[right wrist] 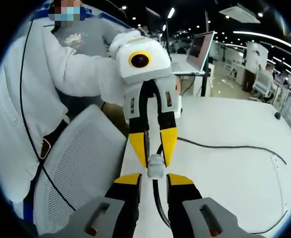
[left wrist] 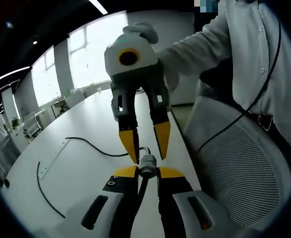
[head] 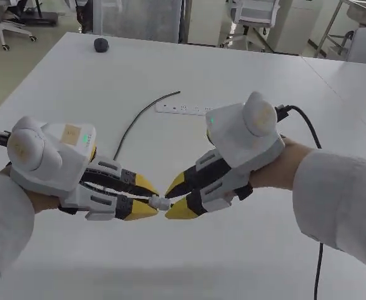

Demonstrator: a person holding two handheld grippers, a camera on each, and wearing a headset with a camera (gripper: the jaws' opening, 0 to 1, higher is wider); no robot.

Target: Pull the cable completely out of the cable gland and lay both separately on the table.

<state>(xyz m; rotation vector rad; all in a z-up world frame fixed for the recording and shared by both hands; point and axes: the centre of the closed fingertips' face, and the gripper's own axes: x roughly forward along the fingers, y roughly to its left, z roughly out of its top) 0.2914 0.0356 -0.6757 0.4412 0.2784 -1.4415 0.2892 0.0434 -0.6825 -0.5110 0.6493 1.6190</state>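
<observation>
Left gripper comes in from 8 o'clock in the head view, jaws pinched on the cable gland, low centre over the tabletop. Right gripper comes in from 3 o'clock, nose to nose with it. Its jaws are spread, yellow tips just beside the gland's free end and gripping nothing.

Left gripper view: gland sits between its own tips, and the black cable leaves it toward 6 o'clock between the jaws. Right gripper view: cable also exits on this side and runs down the gap of the spread jaws. So the cable is threaded through the gland, not out yet.

Farther out in the head view, a black cord runs from behind the left gripper up toward 12 o'clock. Can't tell if it's the same cable. A white power strip lies just past the cord's far end. A dark mouse is at 11 o'clock near the far edge, with office chairs beyond the tabletop.
</observation>
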